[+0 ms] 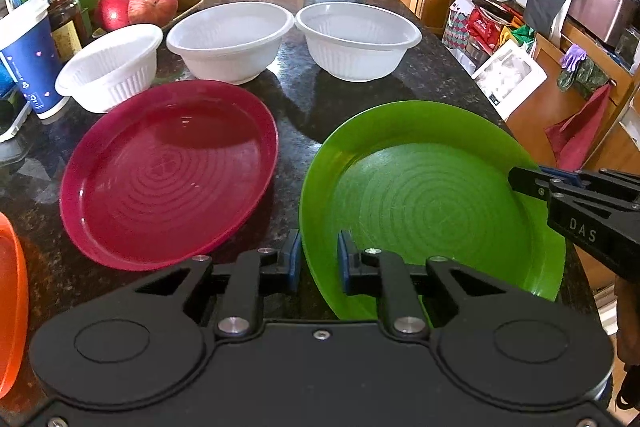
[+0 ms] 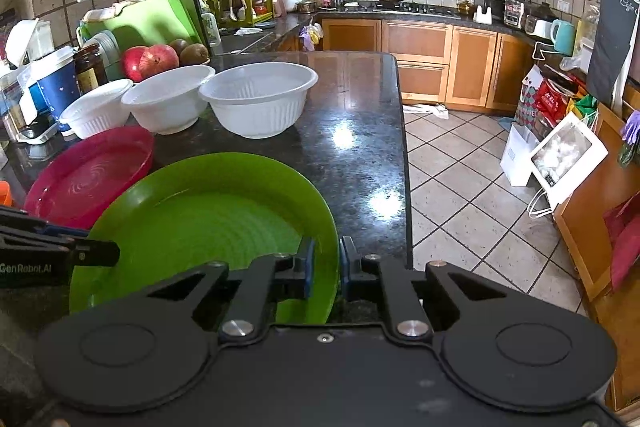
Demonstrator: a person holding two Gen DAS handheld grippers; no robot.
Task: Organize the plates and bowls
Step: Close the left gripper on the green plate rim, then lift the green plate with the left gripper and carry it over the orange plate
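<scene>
The left gripper (image 1: 319, 259) points down at a slant, and its blue pads are clamped on the near-left rim of the round green plastic plate (image 1: 424, 199). The right gripper (image 2: 327, 269) points down in the same way and is clamped on the right rim of the same plate. The plate is on the dark stone counter (image 2: 352, 131), near its right edge, and it looks a little tilted. The right gripper carries the letters "DAS"; the left one reads "GenRobot.AI". A magenta plastic plate (image 1: 168, 175) lies just beside it, with three white ribbed bowls (image 1: 230, 41) behind.
</scene>
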